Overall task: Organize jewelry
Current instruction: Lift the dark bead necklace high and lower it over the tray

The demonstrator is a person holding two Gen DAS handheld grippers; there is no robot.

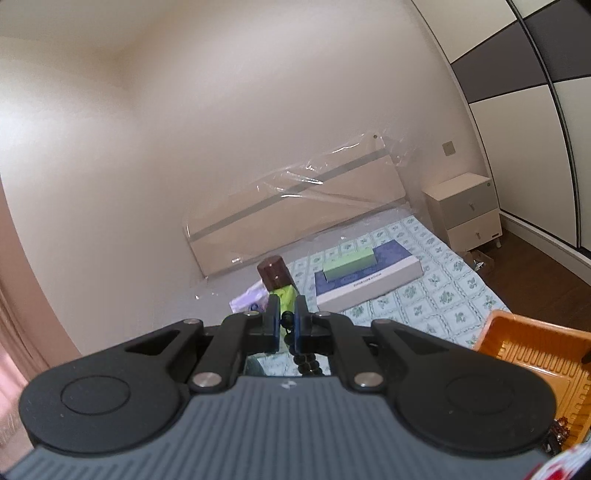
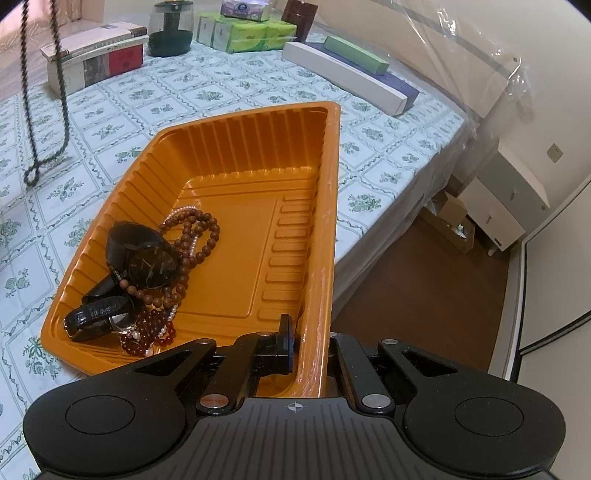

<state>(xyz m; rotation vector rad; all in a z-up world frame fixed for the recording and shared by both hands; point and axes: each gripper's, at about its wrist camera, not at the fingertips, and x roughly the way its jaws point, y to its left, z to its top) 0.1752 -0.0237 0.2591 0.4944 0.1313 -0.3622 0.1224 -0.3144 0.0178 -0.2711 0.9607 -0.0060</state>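
My left gripper [image 1: 287, 317] is shut on a black bead necklace [image 1: 306, 363], raised high above the bed; beads show between its fingers and hang below. In the right wrist view that necklace [image 2: 48, 110] dangles as a long loop at the upper left, its low end near the sheet. My right gripper [image 2: 310, 345] is shut on the right wall of the orange tray [image 2: 328, 221], one finger [image 2: 286, 341] inside it and the other hidden behind the wall. In the tray lie a black watch [image 2: 147, 264], a brown bead string [image 2: 197, 236], red beads [image 2: 147, 334] and a second watch [image 2: 96, 317]. The tray's corner [image 1: 528, 343] shows in the left wrist view.
On the patterned bedsheet [image 2: 229, 92] stand stacked books [image 2: 92, 55], a dark jar [image 2: 171, 31], green tissue packs [image 2: 251, 37], a brown box [image 2: 299, 14] and a long white box [image 2: 351, 77] with a green box on top. The bed's edge drops to a wooden floor [image 2: 424, 288] on the right, near a nightstand [image 2: 498, 206].
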